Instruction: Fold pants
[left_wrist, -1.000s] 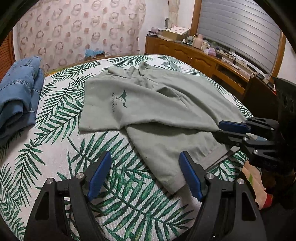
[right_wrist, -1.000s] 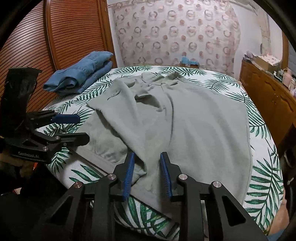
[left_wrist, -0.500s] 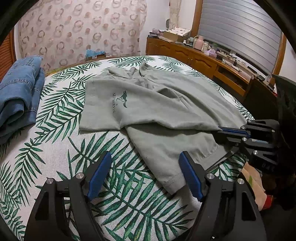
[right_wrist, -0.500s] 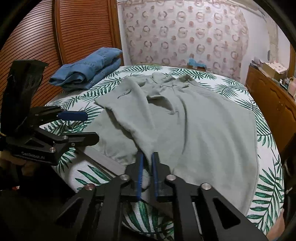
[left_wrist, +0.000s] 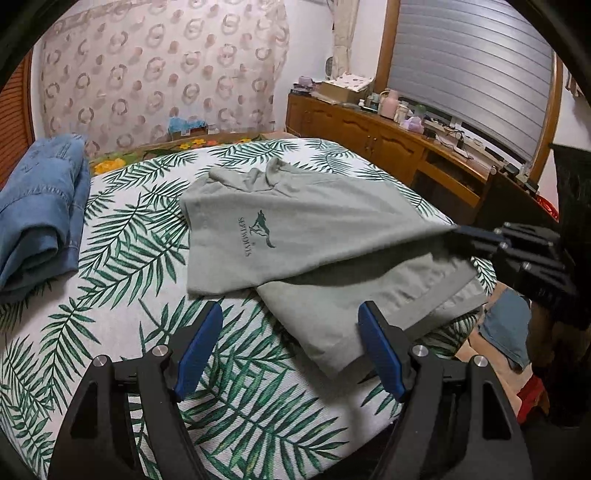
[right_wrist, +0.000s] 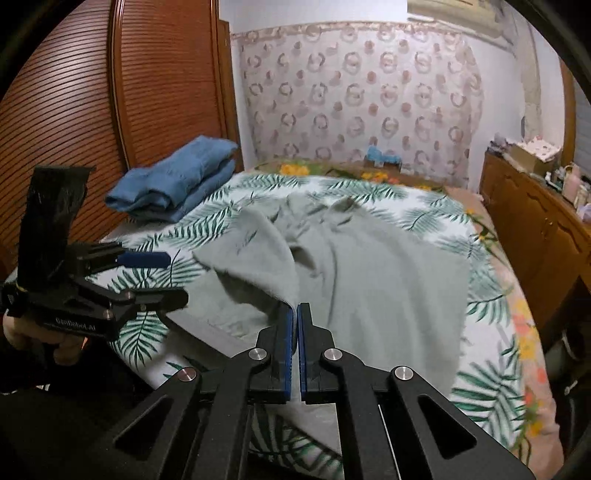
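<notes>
Now the green pants (left_wrist: 295, 229) are lying in the middle of the frame on the bed (left_wrist: 122, 240), with one leg folded over the other. The right gripper (right_wrist: 295, 314) is pinching an edge of the pants between its closed blue pads and is holding this edge above the bed. The left gripper (left_wrist: 291, 347) is hanging at the bottom of the frame with its pads wide apart, holding nothing, just beside the lower leg's corner. Blue jeans (left_wrist: 37, 214) are lying folded at the left edge. A wooden cabinet (left_wrist: 388, 144) is standing in the upper right.
</notes>
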